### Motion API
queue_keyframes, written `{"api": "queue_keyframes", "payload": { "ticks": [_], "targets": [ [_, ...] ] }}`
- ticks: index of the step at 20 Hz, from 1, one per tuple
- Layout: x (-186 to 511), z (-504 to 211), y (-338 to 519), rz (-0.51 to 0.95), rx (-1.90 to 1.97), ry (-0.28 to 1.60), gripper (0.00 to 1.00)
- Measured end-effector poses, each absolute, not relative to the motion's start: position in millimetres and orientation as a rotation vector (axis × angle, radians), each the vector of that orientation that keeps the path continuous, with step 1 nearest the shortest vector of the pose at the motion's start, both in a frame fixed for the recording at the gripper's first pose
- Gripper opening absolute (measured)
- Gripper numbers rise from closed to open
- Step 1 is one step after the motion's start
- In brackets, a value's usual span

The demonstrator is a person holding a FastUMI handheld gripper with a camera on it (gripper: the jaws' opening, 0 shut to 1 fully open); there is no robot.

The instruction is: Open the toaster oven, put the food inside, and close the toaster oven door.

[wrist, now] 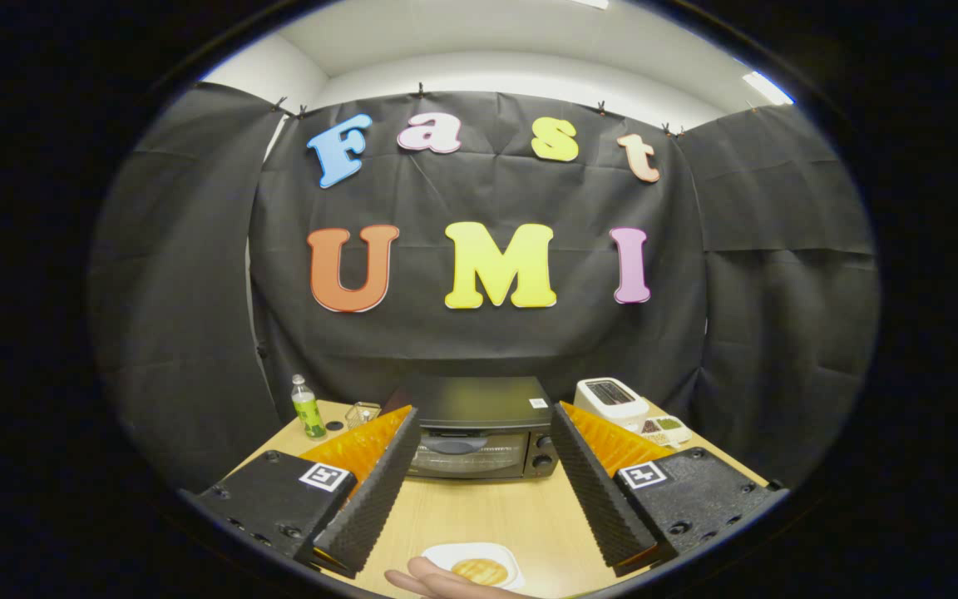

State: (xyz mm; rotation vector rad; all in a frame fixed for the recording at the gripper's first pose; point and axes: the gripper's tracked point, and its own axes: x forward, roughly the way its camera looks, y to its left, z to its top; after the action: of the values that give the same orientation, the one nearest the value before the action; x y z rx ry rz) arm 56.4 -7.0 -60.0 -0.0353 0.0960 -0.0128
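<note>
A black toaster oven (479,433) stands at the back of the wooden table (487,512), its glass door shut, knobs on its right side. A round golden piece of food (480,571) lies on a small white plate (446,556) at the table's near edge, below and between my fingers. My gripper (483,466) is open and held above the table. The oven shows in the gap between the fingertips, well beyond them. Nothing is between the fingers.
A person's hand (433,580) rests at the near edge of the plate. A green-labelled bottle (307,408) and a small clear container (362,413) stand left of the oven. Right of it are a white toaster (609,398) and a small dish of food (664,427).
</note>
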Motion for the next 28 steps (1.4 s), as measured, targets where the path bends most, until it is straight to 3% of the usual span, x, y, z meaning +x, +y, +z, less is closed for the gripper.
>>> {"api": "queue_keyframes", "payload": {
  "ticks": [28],
  "targets": [
    [234,-200,-2,0.045,-0.068,0.205,1.0]
  ]
}}
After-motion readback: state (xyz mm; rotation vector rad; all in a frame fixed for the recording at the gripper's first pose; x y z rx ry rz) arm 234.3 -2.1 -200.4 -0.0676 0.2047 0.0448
